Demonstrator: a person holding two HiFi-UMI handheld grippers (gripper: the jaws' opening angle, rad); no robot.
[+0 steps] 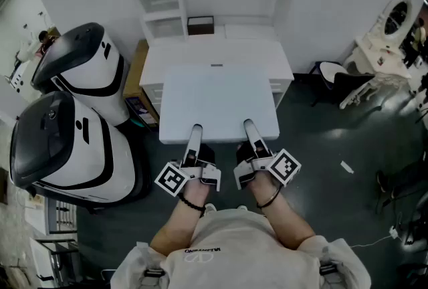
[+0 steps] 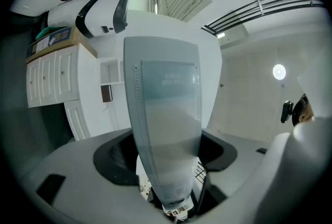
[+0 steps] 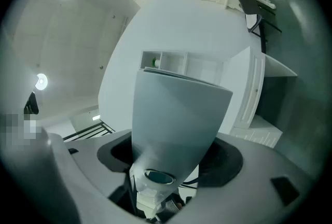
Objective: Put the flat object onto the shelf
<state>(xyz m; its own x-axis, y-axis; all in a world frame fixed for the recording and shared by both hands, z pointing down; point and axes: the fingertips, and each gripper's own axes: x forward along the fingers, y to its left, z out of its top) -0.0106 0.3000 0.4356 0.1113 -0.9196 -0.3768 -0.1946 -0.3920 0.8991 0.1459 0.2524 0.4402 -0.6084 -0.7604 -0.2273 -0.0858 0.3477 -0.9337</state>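
A pale flat panel (image 2: 166,124) rises up the middle, its near end seemingly clamped in the left gripper (image 2: 174,194). Off left, a cardboard box (image 2: 54,40) sits on a white cabinet (image 2: 49,80); beside it, a white shelf (image 2: 111,70) holds a small dark box (image 2: 107,93).

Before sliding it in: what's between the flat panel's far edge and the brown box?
Only bare white desk top separates flat panel and brown box, per head view.
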